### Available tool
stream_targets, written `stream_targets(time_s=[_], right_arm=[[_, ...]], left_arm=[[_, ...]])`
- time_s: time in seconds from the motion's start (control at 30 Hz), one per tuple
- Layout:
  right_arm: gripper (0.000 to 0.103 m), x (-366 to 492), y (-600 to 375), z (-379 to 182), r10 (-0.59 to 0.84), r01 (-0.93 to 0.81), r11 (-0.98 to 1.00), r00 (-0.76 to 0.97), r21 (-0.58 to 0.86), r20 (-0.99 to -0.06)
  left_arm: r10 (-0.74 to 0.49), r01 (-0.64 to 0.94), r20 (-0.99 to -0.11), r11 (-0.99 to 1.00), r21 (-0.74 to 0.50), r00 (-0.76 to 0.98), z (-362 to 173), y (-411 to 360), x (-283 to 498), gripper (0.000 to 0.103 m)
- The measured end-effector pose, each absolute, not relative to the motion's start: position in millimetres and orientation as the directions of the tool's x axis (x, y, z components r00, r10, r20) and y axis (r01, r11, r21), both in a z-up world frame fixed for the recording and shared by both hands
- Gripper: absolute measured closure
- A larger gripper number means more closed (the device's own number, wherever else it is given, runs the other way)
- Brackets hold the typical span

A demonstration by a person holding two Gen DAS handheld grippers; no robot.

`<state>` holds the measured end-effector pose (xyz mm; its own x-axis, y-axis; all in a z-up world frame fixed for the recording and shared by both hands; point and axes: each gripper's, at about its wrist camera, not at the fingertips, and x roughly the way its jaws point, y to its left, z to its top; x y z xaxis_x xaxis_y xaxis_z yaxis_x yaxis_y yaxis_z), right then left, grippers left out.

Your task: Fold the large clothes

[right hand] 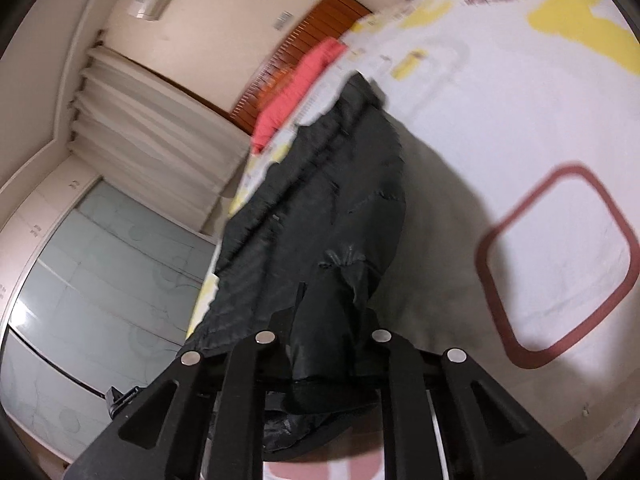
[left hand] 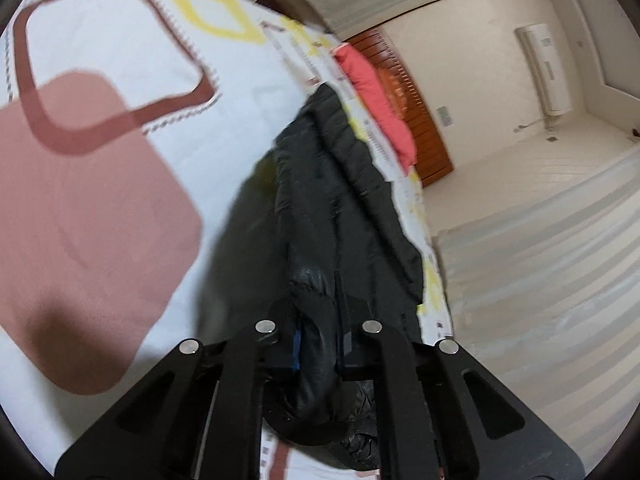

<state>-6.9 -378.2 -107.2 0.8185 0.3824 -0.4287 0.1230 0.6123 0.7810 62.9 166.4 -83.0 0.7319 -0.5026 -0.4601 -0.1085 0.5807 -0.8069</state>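
**Both grippers clamped on the coat's near edge, fold about to begin**

Nearest each camera, the jaws were drawn narrow on dark cloth. The left gripper [left hand: 320,320] pinched a thick rolled hem of the black coat [left hand: 340,168], and the right gripper [right hand: 326,332] pinched a bunched fold of the same coat [right hand: 332,200]. The cloth ran taut from each pair of jaws, which read as a firm hold rather than a light touch. Both views were blurred, so finer detail of the grip could not be made out.

Beyond the jaws the coat stretched away in one long strip over the bed [left hand: 120,60], its far end resting near the bed's far edge. The sheet beside it was white with brown and yellow squares.

The step in hand looked like the lift of the near edge, the start of a fold. The next move would likely call for both hands to travel together, level and at one pace, carrying the edge toward the far end so the padded cloth doubled over without twisting or slipping out.

Farther off lay a red cloth [left hand: 376,96] at the bed's far edge, then a wooden headboard [left hand: 416,104], and an air conditioner [left hand: 544,68] on the wall.

Counted: two grippers, one coat, one red cloth, one bed.
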Motion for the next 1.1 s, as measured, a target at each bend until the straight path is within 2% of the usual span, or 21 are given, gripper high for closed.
stream_targets(time_s=[0.3,0.53,0.7,0.87,1.1], right_arm=[[0.089,-39.2,-379.8,-33.1,0.382,-0.041,0.625,0.887,0.779,-0.26],[0.089,25.0,-384.6,-6.6,0.397,-0.104,0.645,0.892,0.757,-0.216],[0.089,104.3,-388.7,-5.4,0.395,-0.087,0.651,0.887,0.754,-0.239],[0.089,192.7,-391.3,-23.2,0.374,-0.022,0.668,0.874,0.744,-0.31],[0.089,295.6,-403.8,-74.0,0.359,0.091,0.671,0.829,0.736,-0.429]], left_arm=[[-0.503,0.065,-0.324,0.612,-0.788,0.801,5.0,179.9,19.6,0.094],[-0.506,0.106,-0.301,0.629,-0.77,0.808,32.0,173.2,87.3,0.094],[-0.487,0.086,-0.344,0.665,-0.742,0.803,29.9,155.2,184.5,0.094],[-0.435,0.049,-0.415,0.735,-0.676,0.799,15.5,131.6,280.8,0.094],[-0.356,-0.07,-0.527,0.776,-0.627,0.771,-45.6,124.4,382.8,0.095]])
